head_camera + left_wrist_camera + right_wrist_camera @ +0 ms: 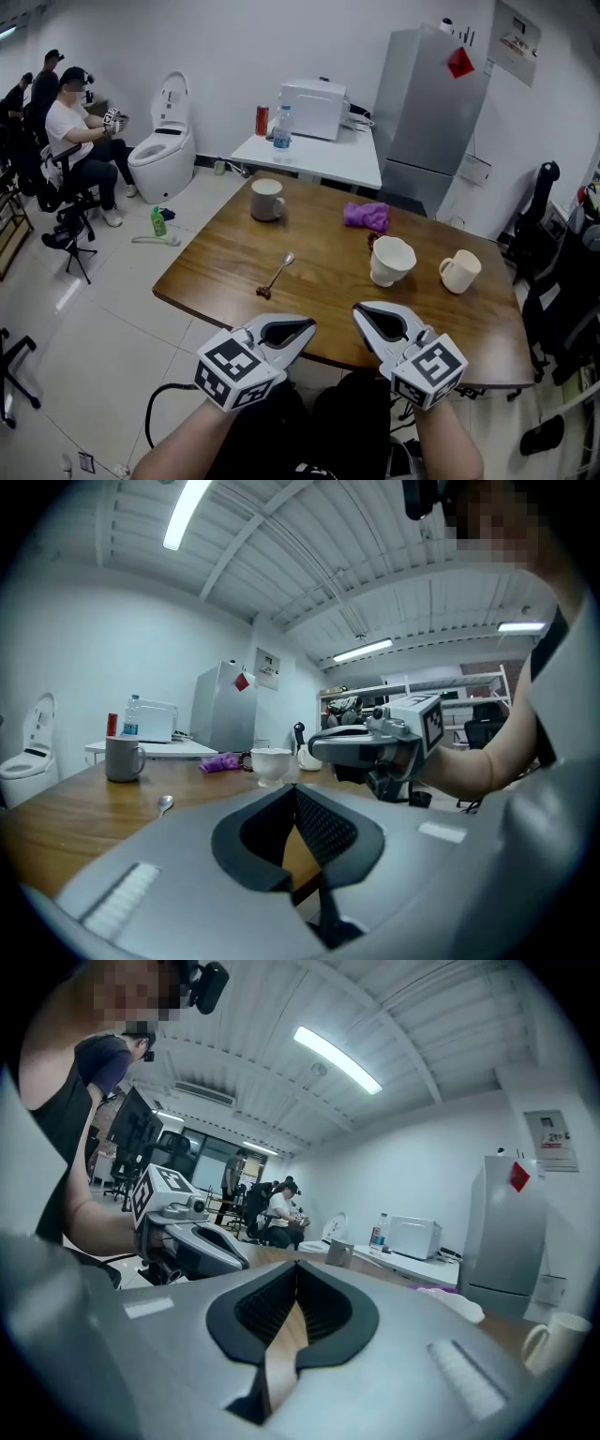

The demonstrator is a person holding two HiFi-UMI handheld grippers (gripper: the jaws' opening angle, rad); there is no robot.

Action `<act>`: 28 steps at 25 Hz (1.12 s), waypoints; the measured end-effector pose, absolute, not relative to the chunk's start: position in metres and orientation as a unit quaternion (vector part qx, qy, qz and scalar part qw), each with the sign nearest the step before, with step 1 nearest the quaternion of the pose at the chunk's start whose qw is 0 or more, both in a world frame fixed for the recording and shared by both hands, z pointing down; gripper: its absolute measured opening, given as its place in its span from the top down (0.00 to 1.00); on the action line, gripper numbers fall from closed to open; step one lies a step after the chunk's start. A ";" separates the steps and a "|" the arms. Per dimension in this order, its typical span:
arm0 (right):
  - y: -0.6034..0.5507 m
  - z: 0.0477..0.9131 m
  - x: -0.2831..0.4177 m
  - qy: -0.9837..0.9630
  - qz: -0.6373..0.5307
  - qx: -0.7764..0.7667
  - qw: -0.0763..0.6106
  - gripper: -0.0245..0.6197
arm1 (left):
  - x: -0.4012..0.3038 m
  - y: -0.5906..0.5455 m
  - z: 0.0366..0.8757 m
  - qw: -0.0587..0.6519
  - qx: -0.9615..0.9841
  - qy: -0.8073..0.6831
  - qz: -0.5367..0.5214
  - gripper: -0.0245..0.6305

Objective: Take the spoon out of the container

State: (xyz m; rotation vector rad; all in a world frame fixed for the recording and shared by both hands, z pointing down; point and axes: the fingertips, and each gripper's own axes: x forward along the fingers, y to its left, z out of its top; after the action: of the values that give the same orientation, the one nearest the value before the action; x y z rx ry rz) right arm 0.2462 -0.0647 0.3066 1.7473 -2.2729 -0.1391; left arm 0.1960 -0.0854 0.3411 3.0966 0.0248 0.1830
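The metal spoon lies flat on the wooden table, bowl end away from me, outside every cup; in the left gripper view the spoon lies in front of the grey mug. A grey mug stands at the far left, a white cup and a white mug at the right. My left gripper and right gripper hover side by side over the near edge, both shut with nothing in them. The spoon is ahead of the left gripper.
A purple cloth lies at the table's far side. Behind it stand a white table with a microwave, bottle and can, and a grey fridge. A toilet and seated people are at the far left; chairs stand at the right.
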 end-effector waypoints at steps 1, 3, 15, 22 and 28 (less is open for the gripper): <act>-0.058 0.308 0.251 -0.779 -0.046 0.611 0.131 0.96 | 0.200 -0.080 0.341 0.020 0.998 0.016 0.059 0.94; -0.044 0.312 0.258 -0.769 -0.041 0.626 0.122 0.96 | 0.208 -0.069 0.342 0.020 0.998 0.033 0.059 0.94; 0.027 0.343 0.283 -0.727 -0.018 0.682 0.074 0.96 | 0.249 -0.002 0.354 0.014 0.991 0.118 0.063 0.94; 0.051 0.356 0.282 -0.717 -0.005 0.696 0.051 0.96 | 0.251 0.026 0.365 0.016 0.988 0.144 0.061 0.94; 0.061 0.365 0.281 -0.711 0.006 0.702 0.039 0.96 | 0.248 0.032 0.375 0.021 0.986 0.154 0.066 0.94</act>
State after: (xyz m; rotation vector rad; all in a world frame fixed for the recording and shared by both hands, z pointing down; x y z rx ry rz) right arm 0.2809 0.0606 0.3648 2.1519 -2.1809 0.0197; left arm 0.2481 0.0324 0.3750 3.0551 0.4778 0.2043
